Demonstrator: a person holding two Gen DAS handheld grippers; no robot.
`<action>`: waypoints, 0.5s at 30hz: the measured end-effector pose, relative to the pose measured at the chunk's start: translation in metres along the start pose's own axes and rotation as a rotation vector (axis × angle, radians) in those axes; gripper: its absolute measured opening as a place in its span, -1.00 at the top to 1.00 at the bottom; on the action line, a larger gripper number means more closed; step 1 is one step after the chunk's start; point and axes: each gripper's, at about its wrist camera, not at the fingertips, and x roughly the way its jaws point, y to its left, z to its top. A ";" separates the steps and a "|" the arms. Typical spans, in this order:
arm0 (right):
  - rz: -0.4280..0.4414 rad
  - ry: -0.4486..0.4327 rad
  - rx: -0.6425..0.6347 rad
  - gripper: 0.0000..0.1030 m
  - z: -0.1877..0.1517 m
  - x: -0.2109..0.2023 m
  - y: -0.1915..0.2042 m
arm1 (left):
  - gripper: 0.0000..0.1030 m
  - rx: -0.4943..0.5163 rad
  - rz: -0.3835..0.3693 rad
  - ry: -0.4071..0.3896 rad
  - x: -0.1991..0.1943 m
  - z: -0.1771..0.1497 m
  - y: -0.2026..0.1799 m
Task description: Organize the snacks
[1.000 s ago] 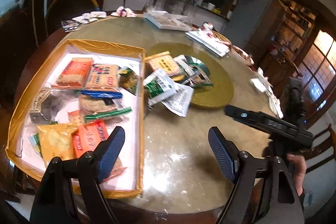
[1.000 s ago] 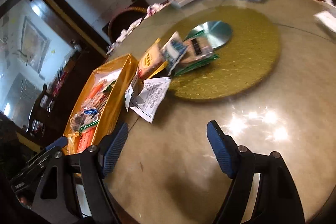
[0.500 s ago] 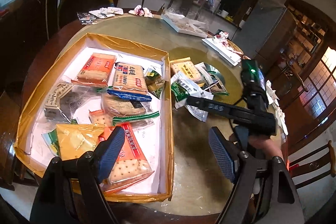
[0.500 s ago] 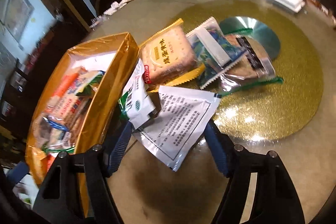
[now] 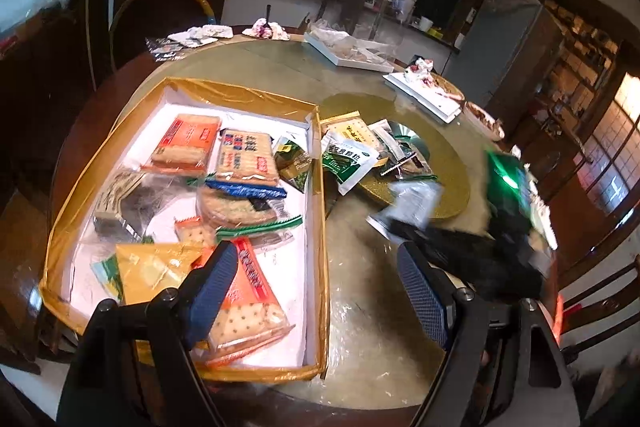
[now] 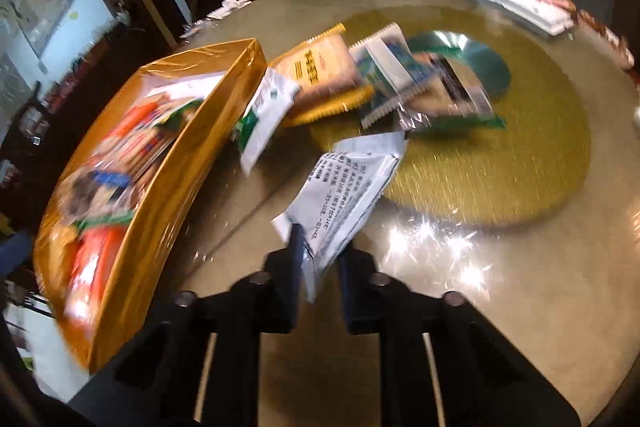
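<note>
Fingers of the right gripper (image 6: 318, 263) are closed on a white packet (image 6: 344, 195) above the bench (image 6: 480, 287), beside the gold box (image 6: 160, 211). Left gripper (image 5: 316, 291) is wide open and empty above the box.

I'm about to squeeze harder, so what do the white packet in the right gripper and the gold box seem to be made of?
The white packet, pinched by the right gripper, looks like thin matte plastic or foil film: it creases and hangs limp. The gold box seems to be rigid card under glossy wrap: straight walls, wrinkled shiny highlights.
</note>
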 end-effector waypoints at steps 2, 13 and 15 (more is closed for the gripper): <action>0.018 -0.006 0.039 0.85 -0.018 -0.013 -0.012 | -0.59 0.031 -0.004 0.025 0.013 0.009 -0.010; 0.042 -0.067 0.173 0.86 -0.081 -0.065 -0.048 | -0.58 0.312 0.215 0.163 0.142 0.057 -0.081; 0.046 -0.071 0.178 0.86 -0.082 -0.066 -0.050 | -0.57 0.354 0.283 0.191 0.161 0.055 -0.085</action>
